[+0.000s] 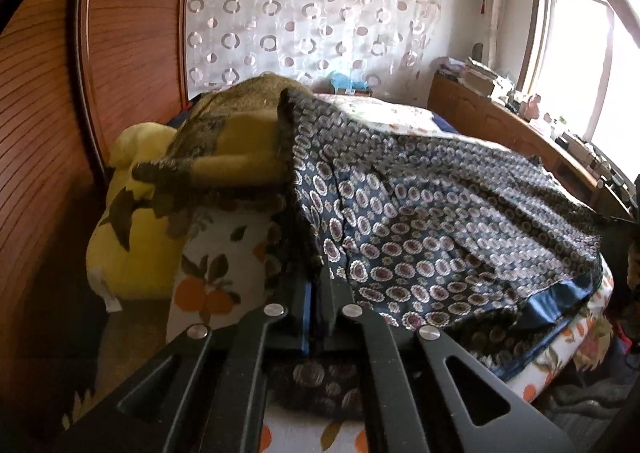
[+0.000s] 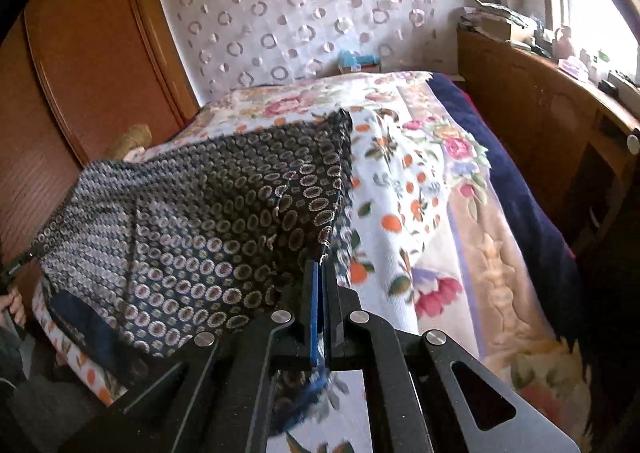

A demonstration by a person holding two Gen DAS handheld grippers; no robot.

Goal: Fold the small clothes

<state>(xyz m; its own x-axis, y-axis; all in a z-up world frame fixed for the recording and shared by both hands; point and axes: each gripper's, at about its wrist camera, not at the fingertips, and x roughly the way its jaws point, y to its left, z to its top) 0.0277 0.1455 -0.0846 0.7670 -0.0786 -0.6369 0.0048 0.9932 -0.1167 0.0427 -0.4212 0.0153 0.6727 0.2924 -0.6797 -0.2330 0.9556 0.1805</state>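
Both hand-held grippers, left (image 1: 316, 293) and right (image 2: 322, 293), clamped on patterned garment (image 1: 440, 205), stretched ahead above bed (image 2: 400, 181); no fold made yet

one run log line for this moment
step: fold | left gripper: shut on patterned garment | right gripper: shut on patterned garment | garment stretched over bed

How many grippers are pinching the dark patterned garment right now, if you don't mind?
2. The left gripper clamps one edge of the dark patterned garment; the right gripper clamps the opposite edge, stretching it above the bed.
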